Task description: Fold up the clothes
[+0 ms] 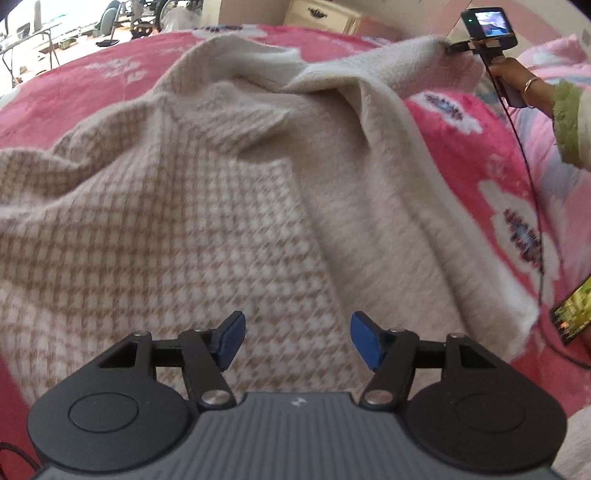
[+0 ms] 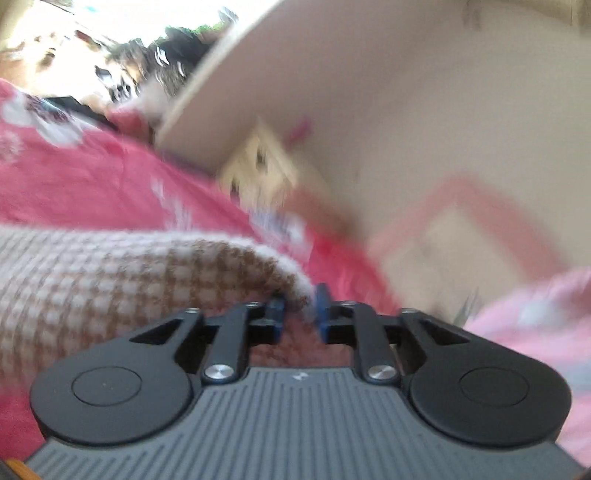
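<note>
A beige and white houndstooth knit garment [image 1: 221, 221] lies spread and rumpled on a pink flowered bedspread [image 1: 476, 162]. My left gripper [image 1: 297, 332] hovers just over its near part, open, with nothing between the blue pads. At the far right, my right gripper [image 1: 452, 48] pinches a corner of the garment and lifts it off the bed, turning its plain cream underside up. In the blurred right wrist view, the garment's edge [image 2: 295, 291] sits between the narrow-set pads of the right gripper [image 2: 301, 306].
A person's hand [image 1: 513, 74] with a bracelet and green cuff holds the right gripper's handle, and a black cable [image 1: 532, 192] hangs from it. A lit phone [image 1: 572, 314] lies at the bed's right edge. A cream dresser [image 1: 321, 14] stands behind the bed.
</note>
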